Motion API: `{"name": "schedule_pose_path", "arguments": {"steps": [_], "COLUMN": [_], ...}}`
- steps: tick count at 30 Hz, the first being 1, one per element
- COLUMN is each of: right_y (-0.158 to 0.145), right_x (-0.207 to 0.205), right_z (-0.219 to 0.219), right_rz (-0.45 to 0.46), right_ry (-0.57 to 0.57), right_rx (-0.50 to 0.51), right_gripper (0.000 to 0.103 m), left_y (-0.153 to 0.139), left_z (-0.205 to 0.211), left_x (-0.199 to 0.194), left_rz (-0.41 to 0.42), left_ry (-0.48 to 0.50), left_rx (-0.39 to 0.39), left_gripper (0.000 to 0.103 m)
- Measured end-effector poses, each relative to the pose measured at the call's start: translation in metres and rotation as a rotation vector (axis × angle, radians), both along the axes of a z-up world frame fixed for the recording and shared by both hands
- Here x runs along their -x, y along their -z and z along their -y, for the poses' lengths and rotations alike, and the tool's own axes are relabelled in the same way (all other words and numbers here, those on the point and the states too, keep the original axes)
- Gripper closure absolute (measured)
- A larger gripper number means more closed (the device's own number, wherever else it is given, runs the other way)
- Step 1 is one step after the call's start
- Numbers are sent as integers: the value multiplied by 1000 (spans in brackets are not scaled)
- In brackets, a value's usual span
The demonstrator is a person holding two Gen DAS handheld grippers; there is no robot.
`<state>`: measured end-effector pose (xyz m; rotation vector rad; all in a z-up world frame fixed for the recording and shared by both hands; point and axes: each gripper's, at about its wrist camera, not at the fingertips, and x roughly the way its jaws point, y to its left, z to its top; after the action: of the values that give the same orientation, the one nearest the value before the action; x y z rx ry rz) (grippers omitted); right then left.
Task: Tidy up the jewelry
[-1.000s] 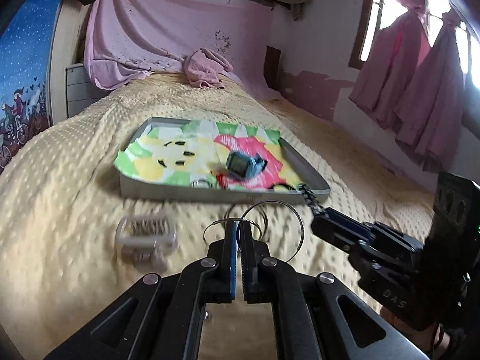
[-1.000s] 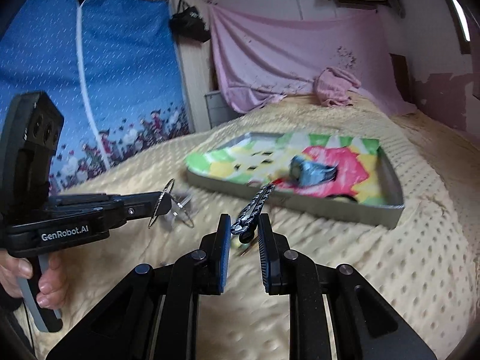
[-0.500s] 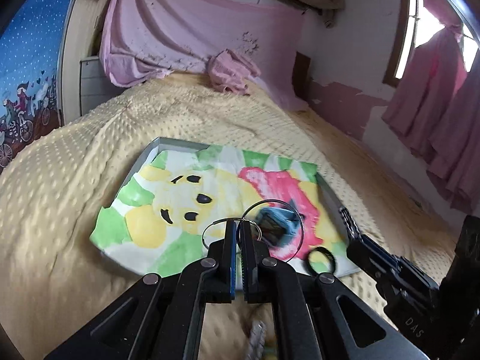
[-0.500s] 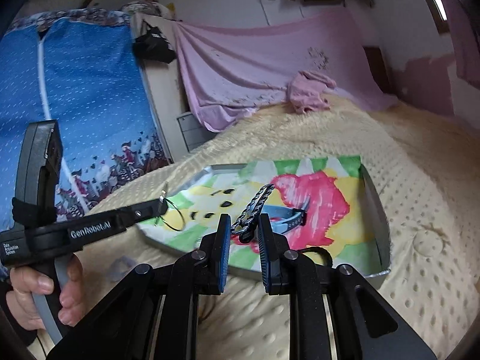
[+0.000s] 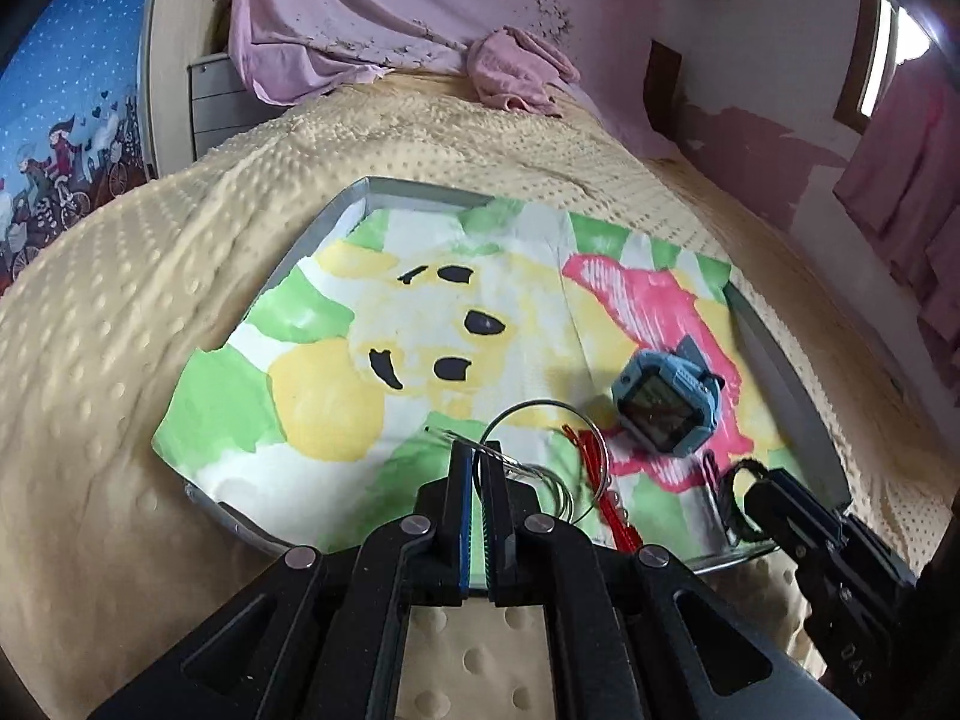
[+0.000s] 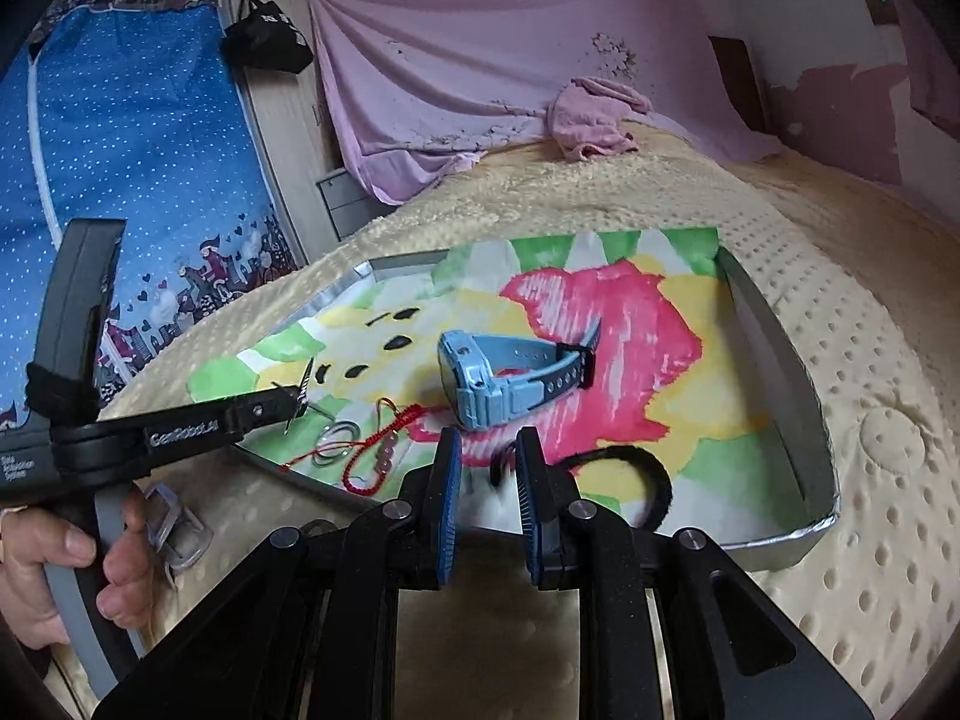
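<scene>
My left gripper (image 5: 477, 459) is shut on thin silver hoops (image 5: 543, 414) and holds them low over the near part of the metal tray (image 5: 420, 189). In the right wrist view it (image 6: 297, 399) comes in from the left with the hoops (image 6: 307, 381) edge-on. My right gripper (image 6: 489, 462) is shut on a black braided bracelet (image 6: 648, 474), whose loop trails onto the tray's paper to its right. From the left wrist view, that gripper (image 5: 753, 480) is at the tray's near right corner. A blue watch (image 6: 498, 378) and a red cord bracelet (image 6: 384, 450) lie in the tray.
The tray (image 6: 780, 372) is lined with a colourful cartoon paper and rests on a dimpled yellow bedspread (image 5: 108, 360). Small silver rings (image 6: 336, 441) lie near the red cord. A clear hair clip (image 6: 174, 522) lies on the bedspread by the hand (image 6: 60, 558). A pink cloth (image 5: 516, 69) lies at the bed's head.
Both grippers have moved forward and down, from over the bedspread to over the tray's near edge, each still holding its piece. The black bracelet's loop now rests on the tray.
</scene>
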<state>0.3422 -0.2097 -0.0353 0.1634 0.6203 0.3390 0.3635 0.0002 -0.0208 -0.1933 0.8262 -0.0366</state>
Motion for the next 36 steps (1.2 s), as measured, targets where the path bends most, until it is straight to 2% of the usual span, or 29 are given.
{"name": "schedule_pose_path", "arguments": {"steps": [3,5,7,8,9,14,15,19,23,25,27,33,36], "right_y": [3,3,3,2,1,-11,-15,-29,-43,-50,-57,-74,-81], "right_x": [-1,0,0,2,5,22,28,51,76,90,108,156,176], "right_z": [2,3,3,4,5,12,13,14,14,13,12,6,1], "right_rz": [-11,-8,0,10,20,91,112,187,249,282,318,383,405], "right_ry": [2,2,4,8,13,39,43,46,53,50,61,74,65], "right_rx": [-10,-11,-9,-8,-8,-18,-17,-22,-23,-17,-15,-3,8], "right_gripper": [86,85,75,71,64,61,56,35,26,14,9,2,1], "left_y": [-2,-4,-8,-11,-15,-25,-28,-38,-47,-51,-54,-58,-59], "left_z": [1,-1,-3,-3,-3,-8,-9,-14,-21,-24,-26,-29,-33], "left_x": [3,8,15,19,25,41,47,76,110,125,140,191,214], "left_rz": [5,22,57,84,116,156,174,256,343,376,406,480,512], "left_ry": [10,8,-9,-18,-27,-29,-30,-62,-90,-97,-89,-75,-63], "left_rx": [2,25,33,30,24,50,52,53,17,5,-7,-66,-70], "left_gripper": [96,83,39,35,35,35,32,10,2,0,0,0,0]}}
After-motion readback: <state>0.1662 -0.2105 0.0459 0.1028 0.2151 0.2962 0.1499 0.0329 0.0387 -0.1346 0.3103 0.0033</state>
